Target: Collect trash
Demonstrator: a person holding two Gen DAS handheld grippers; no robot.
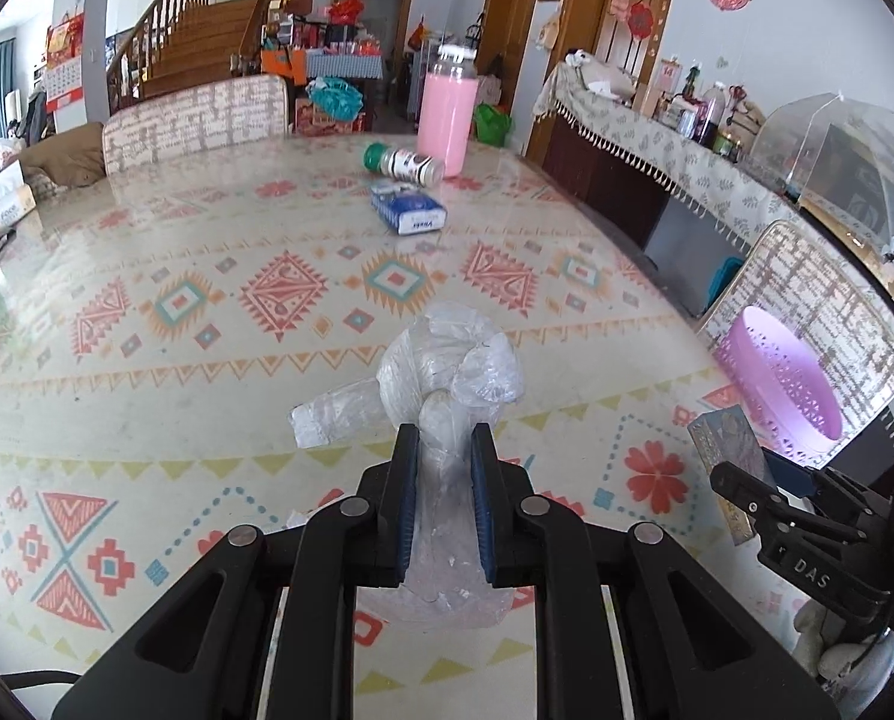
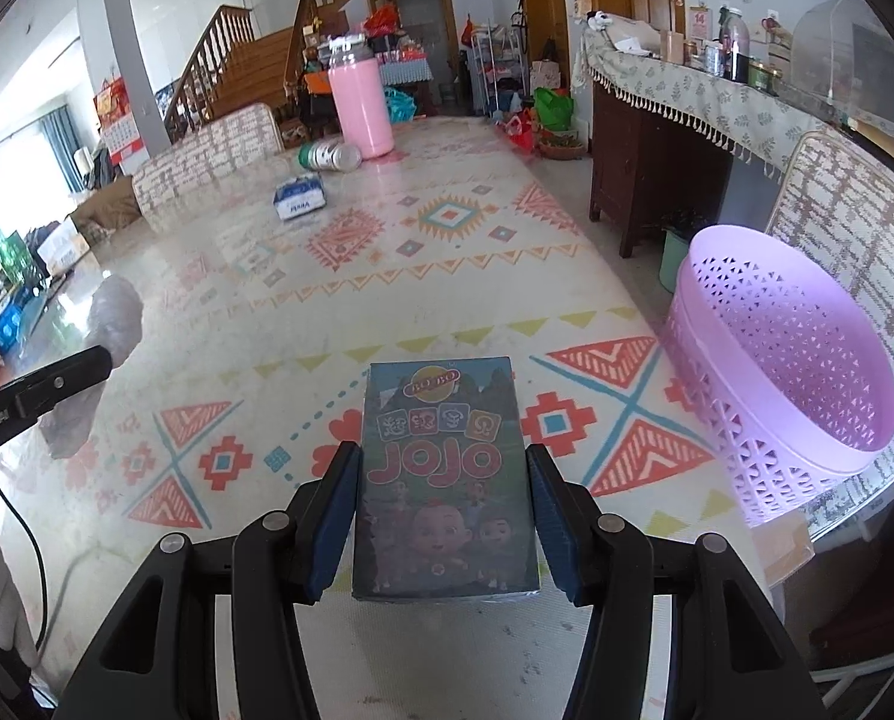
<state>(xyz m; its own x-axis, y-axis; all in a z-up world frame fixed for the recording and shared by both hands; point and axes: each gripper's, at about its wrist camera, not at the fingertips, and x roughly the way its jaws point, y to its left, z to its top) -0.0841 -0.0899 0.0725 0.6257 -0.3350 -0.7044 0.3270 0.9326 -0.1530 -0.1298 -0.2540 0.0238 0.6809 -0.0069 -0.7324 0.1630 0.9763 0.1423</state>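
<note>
My left gripper (image 1: 444, 441) is shut on a crumpled clear plastic bag (image 1: 447, 372) just above the patterned table; the bag also shows at the left of the right wrist view (image 2: 114, 315). My right gripper (image 2: 441, 468) is shut on a flat JOJO snack box (image 2: 441, 474), held level over the table. The box and right gripper show at the right of the left wrist view (image 1: 726, 441). A purple perforated basket (image 2: 807, 372) sits at the table's right edge, right of the box; it also shows in the left wrist view (image 1: 777, 378).
At the far end of the table stand a pink bottle (image 1: 447, 114), a green-capped jar lying on its side (image 1: 405, 163) and a blue tissue pack (image 1: 409, 208). Padded chairs stand at the far side (image 1: 195, 120) and behind the basket (image 2: 855, 222). A sideboard (image 2: 675, 120) runs along the right.
</note>
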